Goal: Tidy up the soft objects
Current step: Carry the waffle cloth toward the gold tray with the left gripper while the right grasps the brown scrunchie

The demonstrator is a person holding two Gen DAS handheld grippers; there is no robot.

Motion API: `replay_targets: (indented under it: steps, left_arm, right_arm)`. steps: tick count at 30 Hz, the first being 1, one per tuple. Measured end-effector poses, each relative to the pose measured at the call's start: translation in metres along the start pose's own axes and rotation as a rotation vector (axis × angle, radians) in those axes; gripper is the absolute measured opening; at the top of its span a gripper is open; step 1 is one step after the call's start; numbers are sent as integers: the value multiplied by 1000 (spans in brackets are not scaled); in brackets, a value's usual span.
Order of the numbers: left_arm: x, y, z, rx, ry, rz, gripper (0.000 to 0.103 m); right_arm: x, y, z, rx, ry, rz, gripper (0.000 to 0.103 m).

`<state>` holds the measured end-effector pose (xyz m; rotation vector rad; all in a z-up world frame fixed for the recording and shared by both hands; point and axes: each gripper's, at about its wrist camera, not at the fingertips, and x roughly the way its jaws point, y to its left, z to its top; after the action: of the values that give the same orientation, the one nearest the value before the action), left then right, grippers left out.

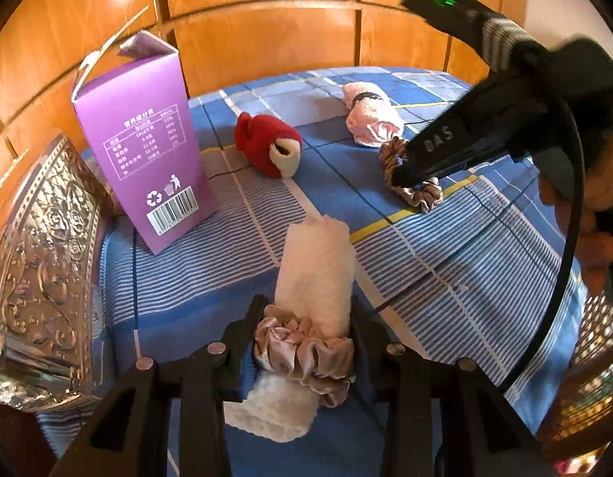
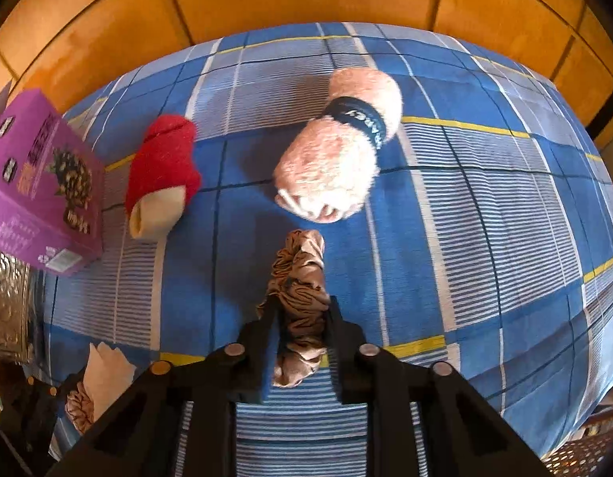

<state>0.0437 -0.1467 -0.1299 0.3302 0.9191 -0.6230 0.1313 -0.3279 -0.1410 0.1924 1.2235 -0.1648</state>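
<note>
A white rolled towel (image 1: 314, 262) lies on the blue plaid sheet (image 1: 477, 254), bound by a champagne satin scrunchie (image 1: 302, 349). My left gripper (image 1: 308, 314) is shut on this roll at the scrunchie. The roll's end (image 2: 105, 369) also shows in the right wrist view's lower left. A second brown satin scrunchie (image 2: 298, 266) lies on the sheet, squeezed between the fingers of my right gripper (image 2: 303, 308), which points steeply down. From the left wrist view, the right gripper (image 1: 404, 177) has its tip on that scrunchie (image 1: 419, 194).
A red rolled cloth with a cream end (image 1: 266, 145) (image 2: 163, 167) and a pink fluffy roll with a dark band (image 1: 370, 119) (image 2: 338, 147) lie farther back. A purple carton (image 1: 147, 139) (image 2: 40, 183) stands left, beside a silver embossed box (image 1: 40, 278). Wooden panels sit behind.
</note>
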Motion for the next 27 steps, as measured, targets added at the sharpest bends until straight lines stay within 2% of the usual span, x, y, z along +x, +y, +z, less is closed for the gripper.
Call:
replay_targets:
  steps: [2, 8, 11, 15, 18, 22, 27]
  left_arm:
    - [-2, 1, 10, -20, 28, -17, 36]
    - [-41, -2, 62, -20, -86, -53, 36]
    - [-53, 0, 100, -23, -122, -68, 36]
    - [-51, 7, 157, -41, -112, -73, 36]
    - [-46, 29, 192, -77, -121, -12, 36]
    - [-50, 91, 221, -198, -133, 83, 36]
    - [-70, 175, 202, -330, -149, 217, 36]
  right_arm:
    - [0, -3, 0, 10, 1, 7, 18]
    - [-3, -19, 2, 91, 22, 76, 18]
    - [-4, -13, 1, 43, 15, 39, 18]
    - [-6, -4, -2, 16, 5, 20, 19]
    - [-7, -2, -3, 1, -1, 14, 19]
    - [-7, 6, -4, -54, -16, -8, 22]
    - [-6, 12, -5, -93, -20, -28, 22]
